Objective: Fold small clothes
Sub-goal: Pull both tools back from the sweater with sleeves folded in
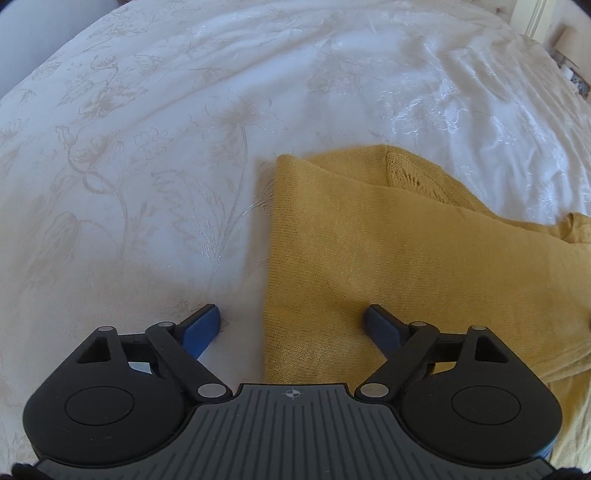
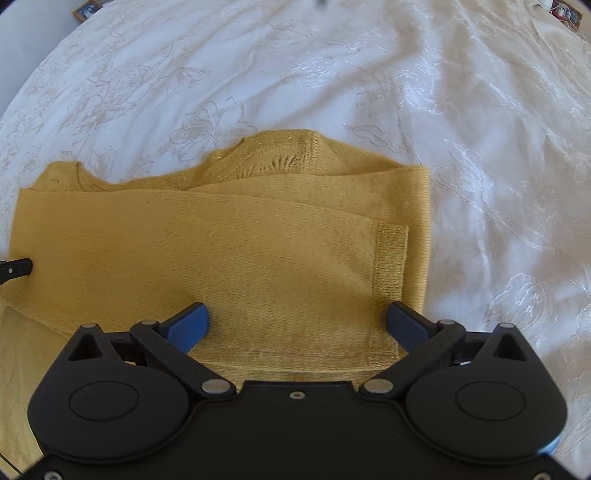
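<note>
A mustard-yellow knitted garment [image 1: 406, 266] lies folded flat on a white bedspread [image 1: 147, 147]. In the right wrist view the same garment [image 2: 221, 251] shows a folded-over sleeve with its ribbed cuff [image 2: 391, 258] at the right and a lace-patterned edge at the back. My left gripper [image 1: 293, 319] stands open over the garment's left edge, one blue finger [image 1: 203, 326] above the bedspread, the other above the knit. My right gripper [image 2: 297, 319] hangs open above the near part of the garment, with nothing between its fingers. A finger of the left gripper [image 2: 16, 267] shows at that view's left edge.
The white bedspread [image 2: 480, 147] with an embroidered flower pattern spreads wide on all sides, wrinkled toward the right. Small framed objects [image 2: 86, 7] sit beyond its far edge. A lamp-like shape [image 1: 565, 40] stands at the far right.
</note>
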{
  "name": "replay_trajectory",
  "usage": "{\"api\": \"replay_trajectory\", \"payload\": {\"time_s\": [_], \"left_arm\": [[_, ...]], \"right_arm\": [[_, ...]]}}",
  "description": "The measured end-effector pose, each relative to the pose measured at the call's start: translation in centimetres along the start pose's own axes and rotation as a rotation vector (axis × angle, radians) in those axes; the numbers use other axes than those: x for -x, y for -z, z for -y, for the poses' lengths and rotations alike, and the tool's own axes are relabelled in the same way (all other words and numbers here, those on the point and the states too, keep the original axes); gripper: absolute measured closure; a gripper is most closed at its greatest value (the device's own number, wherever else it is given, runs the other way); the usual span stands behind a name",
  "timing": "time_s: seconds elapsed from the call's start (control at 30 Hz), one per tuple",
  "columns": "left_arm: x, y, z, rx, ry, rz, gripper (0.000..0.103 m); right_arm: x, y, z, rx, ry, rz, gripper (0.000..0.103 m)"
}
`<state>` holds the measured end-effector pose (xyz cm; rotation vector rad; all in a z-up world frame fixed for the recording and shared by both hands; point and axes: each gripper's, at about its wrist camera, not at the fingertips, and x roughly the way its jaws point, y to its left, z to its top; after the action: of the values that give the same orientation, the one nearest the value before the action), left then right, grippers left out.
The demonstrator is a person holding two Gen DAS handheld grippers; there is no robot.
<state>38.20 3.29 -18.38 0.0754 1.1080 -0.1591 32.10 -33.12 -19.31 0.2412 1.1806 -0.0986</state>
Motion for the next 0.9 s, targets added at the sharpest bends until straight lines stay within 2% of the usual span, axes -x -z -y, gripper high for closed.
{"api": "replay_trajectory", "payload": {"time_s": [0.13,0.3,0.4,0.53,0.63,0.9], "left_arm": [[0.6,-0.3,0.2,-0.029,-0.004,-0.001,0.016],[2.4,0.6,-0.2,-0.019,0.018,0.006,0.016],[3.8,1.7,-0.8,-0.001,0.055,0.007,0.013],[5.9,3.5,-1.2,-0.009,0.064,0.02,0.011],[7.2,4.8,-1.4,-0.009,0.075,0.021,0.0],[10.2,7.9,-2.0,0.008,0.11,0.033,0.0]], "right_arm": [[1.0,0.3,0.9,-0.052,-0.004,0.008,0.001],[3.2,1.2,0.8,-0.081,-0.028,0.044,0.001],[4.7,2.1,0.2,-0.079,-0.044,0.061,0.001],[6.2,3.6,-0.8,-0.073,-0.065,0.068,0.001],[7.1,4.8,-1.6,-0.067,-0.076,0.067,0.001],[9.1,9.1,-3.9,-0.061,-0.085,0.056,0.001]]}}
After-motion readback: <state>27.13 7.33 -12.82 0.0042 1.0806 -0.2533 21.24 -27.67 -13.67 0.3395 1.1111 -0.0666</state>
